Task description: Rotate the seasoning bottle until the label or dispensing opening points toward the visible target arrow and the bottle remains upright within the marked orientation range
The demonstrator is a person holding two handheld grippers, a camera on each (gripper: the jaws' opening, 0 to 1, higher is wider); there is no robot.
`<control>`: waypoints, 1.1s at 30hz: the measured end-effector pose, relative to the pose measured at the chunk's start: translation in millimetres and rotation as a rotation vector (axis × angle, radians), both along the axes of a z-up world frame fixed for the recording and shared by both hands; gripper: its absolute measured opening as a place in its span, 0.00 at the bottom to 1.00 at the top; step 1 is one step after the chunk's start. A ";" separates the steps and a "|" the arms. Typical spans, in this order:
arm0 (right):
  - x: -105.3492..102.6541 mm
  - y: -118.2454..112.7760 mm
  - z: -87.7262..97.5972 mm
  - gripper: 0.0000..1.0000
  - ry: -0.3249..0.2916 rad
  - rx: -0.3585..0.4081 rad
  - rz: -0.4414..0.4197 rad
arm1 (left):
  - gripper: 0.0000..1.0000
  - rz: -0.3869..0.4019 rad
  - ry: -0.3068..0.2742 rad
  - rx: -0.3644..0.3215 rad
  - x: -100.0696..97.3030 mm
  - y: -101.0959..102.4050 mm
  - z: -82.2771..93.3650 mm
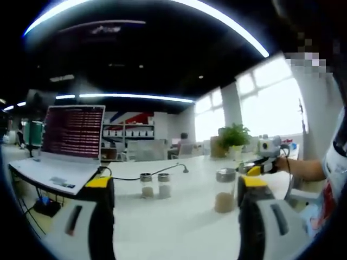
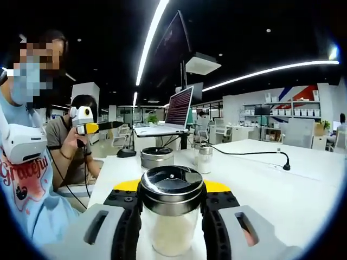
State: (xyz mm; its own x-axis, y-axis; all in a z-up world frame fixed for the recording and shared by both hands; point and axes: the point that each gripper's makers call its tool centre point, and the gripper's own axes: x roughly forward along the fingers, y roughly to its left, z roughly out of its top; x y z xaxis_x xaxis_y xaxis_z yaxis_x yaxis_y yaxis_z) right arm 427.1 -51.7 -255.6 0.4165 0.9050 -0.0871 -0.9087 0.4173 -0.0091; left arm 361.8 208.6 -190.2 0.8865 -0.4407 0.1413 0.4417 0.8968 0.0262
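On the white tabletop (image 1: 179, 216), a seasoning bottle (image 2: 171, 216) stands upright, clamped between the jaws of the right gripper (image 2: 171, 230). The left gripper (image 1: 176, 195) hangs with its jaws spread wide and nothing between them, facing two small jars (image 1: 155, 184) and a laptop (image 1: 62, 151) beyond.

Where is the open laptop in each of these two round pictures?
Left gripper view: the laptop stands at the left on the white table, screen facing the camera.
Right gripper view: the laptop is just above centre, far across the table.
Shared landmark: the pair of small shakers near it.
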 end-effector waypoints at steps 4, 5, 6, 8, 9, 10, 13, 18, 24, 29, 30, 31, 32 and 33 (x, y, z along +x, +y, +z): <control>-0.2 0.4 -0.5 0.41 -0.001 0.000 -0.024 | 1.00 0.006 0.007 0.007 0.9 1.7 -1.9; -0.3 0.7 -0.6 0.41 -0.001 0.002 -0.031 | 1.00 0.006 0.010 0.008 1.0 1.4 -2.7; -0.4 0.8 -0.5 0.41 -0.003 0.002 -0.038 | 1.00 0.005 0.012 0.008 1.0 1.2 -3.1; -0.3 1.1 -0.6 0.41 -0.004 0.002 -0.049 | 1.00 0.003 0.012 0.006 0.9 0.5 -3.3; 0.0 1.2 -0.6 0.41 -0.004 0.001 -0.053 | 1.00 0.004 0.015 0.004 0.9 0.3 -3.8; 0.1 1.1 -0.7 0.41 -0.003 -0.002 -0.055 | 1.00 0.008 0.020 0.001 1.5 0.9 -4.8; 0.0 2.0 -1.3 0.41 -0.003 -0.003 -0.064 | 1.00 0.016 0.031 0.003 3.1 2.5 -7.9; 0.3 3.0 -1.4 0.41 -0.007 -0.001 -0.097 | 1.00 0.020 0.035 -0.001 3.8 3.2 -8.6; 2.9 5.0 -1.0 0.41 -0.006 -0.007 -0.155 | 1.00 0.022 0.047 -0.010 5.0 2.8 -10.8; 5.2 3.8 -0.3 0.41 -0.014 -0.004 -0.211 | 1.00 0.020 0.052 -0.012 4.9 2.3 -12.0; 5.6 3.7 -0.3 0.41 -0.013 -0.004 -0.222 | 1.00 0.022 0.052 -0.012 5.1 2.3 -12.3; 6.0 3.3 -0.2 0.41 -0.013 -0.004 -0.231 | 1.00 0.023 0.053 -0.011 5.2 2.2 -12.6; 6.4 3.5 -0.2 0.41 -0.014 -0.005 -0.244 | 1.00 0.022 0.056 -0.011 5.4 1.9 -13.1; 6.7 3.6 -0.1 0.41 -0.016 -0.008 -0.262 | 1.00 0.020 0.059 -0.010 5.5 1.2 -13.9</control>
